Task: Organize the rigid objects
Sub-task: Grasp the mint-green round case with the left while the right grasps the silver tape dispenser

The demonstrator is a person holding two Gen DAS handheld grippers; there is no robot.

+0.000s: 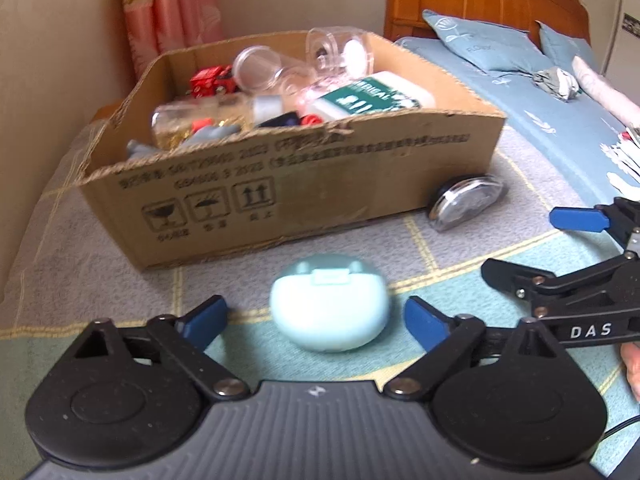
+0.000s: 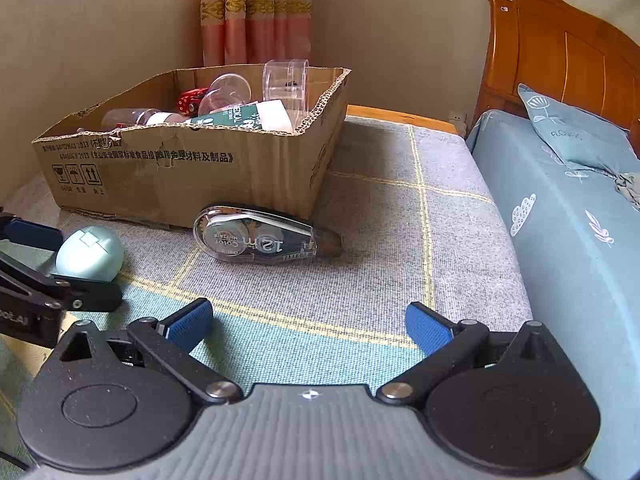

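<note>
A pale mint earbud case [image 1: 329, 307] lies on the checked blanket between the blue pads of my left gripper [image 1: 316, 320]; a gap shows on each side of it, so the pads do not press it. The same case [image 2: 90, 253] shows at the left of the right wrist view. A clear correction-tape dispenser [image 2: 260, 237] lies against the front of the cardboard box [image 2: 180, 168], also seen as the dispenser [image 1: 466, 201] by the box corner [image 1: 280, 184]. My right gripper [image 2: 310, 326] stands open over bare blanket, short of the dispenser.
The box holds clear plastic jars [image 1: 340, 50], a red toy car [image 1: 212, 80], a green-and-white pack [image 1: 372, 98] and several small items. A bed with blue sheet [image 2: 560, 208] and wooden headboard [image 2: 560, 52] runs along the right. A curtain [image 2: 256, 12] hangs behind.
</note>
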